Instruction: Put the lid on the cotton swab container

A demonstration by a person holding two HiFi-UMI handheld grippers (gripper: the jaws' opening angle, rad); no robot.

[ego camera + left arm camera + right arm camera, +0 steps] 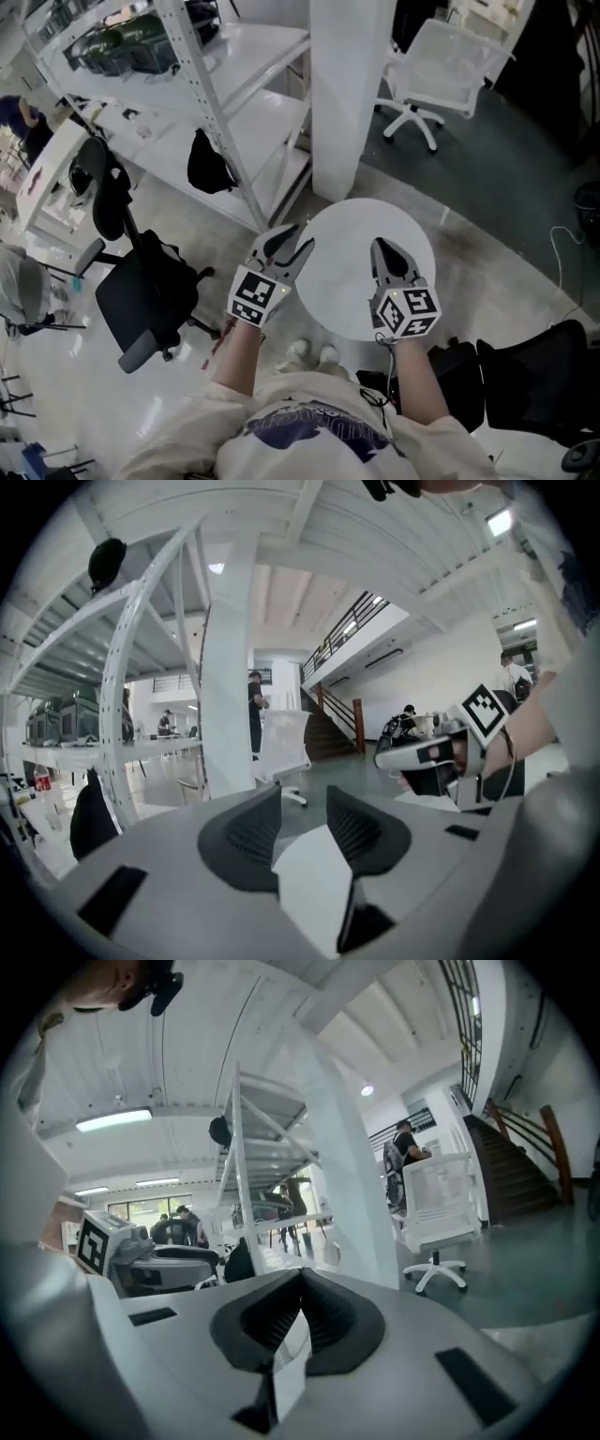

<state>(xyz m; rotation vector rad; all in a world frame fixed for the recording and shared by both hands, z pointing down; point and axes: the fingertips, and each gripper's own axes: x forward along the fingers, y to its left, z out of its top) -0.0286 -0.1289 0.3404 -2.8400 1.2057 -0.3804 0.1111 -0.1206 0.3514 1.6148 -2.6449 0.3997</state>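
Observation:
No cotton swab container or lid shows in any view. In the head view both grippers are held over a small round white table [342, 281] whose top shows nothing on it. My left gripper [295, 237] is at the table's left edge, its jaws apart with nothing between them [302, 799]. My right gripper [381, 246] hovers over the table's right half, its jaws closed together on nothing [302, 1275]. Each gripper view looks out level across the room, and each shows the other gripper off to its side.
White metal shelving [234, 103] and a white column [347, 84] stand behind the table. A black office chair [141, 295] is at the left, a white chair [436, 66] at the back right, and another black chair [534, 375] at the lower right.

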